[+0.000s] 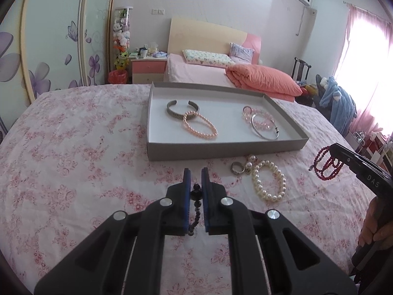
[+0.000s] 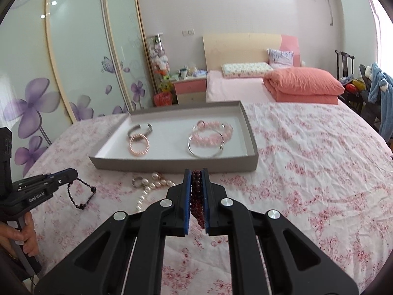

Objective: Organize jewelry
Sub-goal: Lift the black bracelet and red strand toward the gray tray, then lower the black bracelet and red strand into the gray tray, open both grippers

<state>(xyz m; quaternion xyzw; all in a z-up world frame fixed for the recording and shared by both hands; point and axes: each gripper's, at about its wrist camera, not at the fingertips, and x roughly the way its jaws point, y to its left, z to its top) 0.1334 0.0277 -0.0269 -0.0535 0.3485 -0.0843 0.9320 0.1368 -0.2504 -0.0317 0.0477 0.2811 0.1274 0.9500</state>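
Tools both clamped: left tool (image 1: 195, 175) pinches black bead strand (image 1: 196, 205), right tool (image 2: 196, 175) red bracelet (image 2: 196, 196) (above floral bedspread (image 1: 73, 159)).

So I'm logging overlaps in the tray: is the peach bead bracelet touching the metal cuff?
Touching. The left wrist view shows the peach bracelet lying over the cuff at its near edge, no gap.

Both wrist views look forward and down over the bedspread (image 1: 73, 147), sharing the grey tray (image 2: 172, 164), perhaps from near.
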